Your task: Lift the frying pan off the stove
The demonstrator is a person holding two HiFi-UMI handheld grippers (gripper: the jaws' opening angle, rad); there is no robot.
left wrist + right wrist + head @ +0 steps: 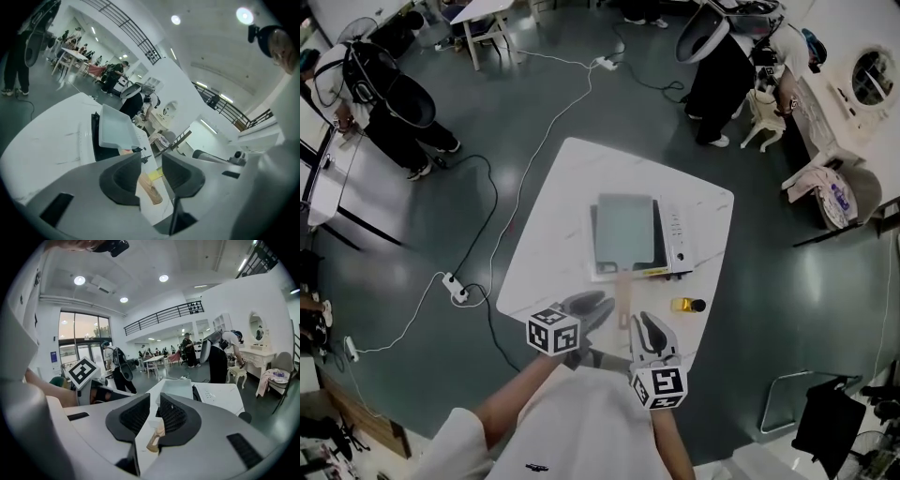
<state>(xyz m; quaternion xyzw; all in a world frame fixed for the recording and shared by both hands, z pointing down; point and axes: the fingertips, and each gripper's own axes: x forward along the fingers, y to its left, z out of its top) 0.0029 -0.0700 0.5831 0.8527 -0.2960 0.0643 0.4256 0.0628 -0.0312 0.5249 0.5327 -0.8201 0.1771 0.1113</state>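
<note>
It looks like reaching time: the frying pan [625, 234] sits on the stove [677, 240] just ahead of the left gripper [594, 307] and right gripper [644, 322], both loose and holding nothing, so next they must pinch its wooden handle [622, 294].

Bare table [553, 216] flanks the pan handle [623, 292]; a small yellow bottle [686, 305] stands right of it.
</note>
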